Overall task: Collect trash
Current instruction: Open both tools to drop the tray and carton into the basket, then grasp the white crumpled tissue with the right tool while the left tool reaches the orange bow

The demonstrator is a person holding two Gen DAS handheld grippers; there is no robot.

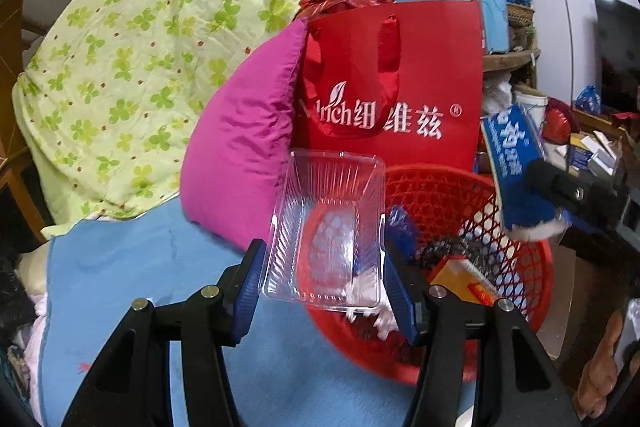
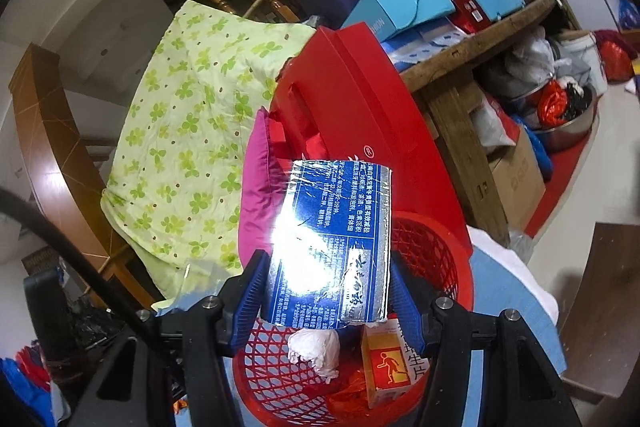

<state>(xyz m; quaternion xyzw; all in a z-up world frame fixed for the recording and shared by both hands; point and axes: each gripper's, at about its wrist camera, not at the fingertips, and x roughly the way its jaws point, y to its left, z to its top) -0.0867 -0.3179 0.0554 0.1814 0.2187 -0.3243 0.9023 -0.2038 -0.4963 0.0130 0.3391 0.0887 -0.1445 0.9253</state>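
My left gripper [image 1: 326, 283] is shut on a clear plastic tray [image 1: 328, 227] and holds it over the near-left rim of a red mesh basket [image 1: 516, 259]. My right gripper [image 2: 328, 287] is shut on a blue and silver box [image 2: 332, 239] and holds it above the same basket [image 2: 432, 251]. That box [image 1: 516, 163] and the right gripper's black body show at the right of the left wrist view. In the basket lie a crumpled white tissue [image 2: 316, 347], an orange box [image 2: 386, 375] and dark scraps.
A red paper bag [image 1: 420, 83] stands behind the basket, beside a magenta pillow [image 1: 244, 155] and a green clover quilt [image 1: 132, 67]. The basket sits on a blue cloth [image 1: 132, 279]. A wooden shelf [image 2: 460, 47] with boxes is at the right.
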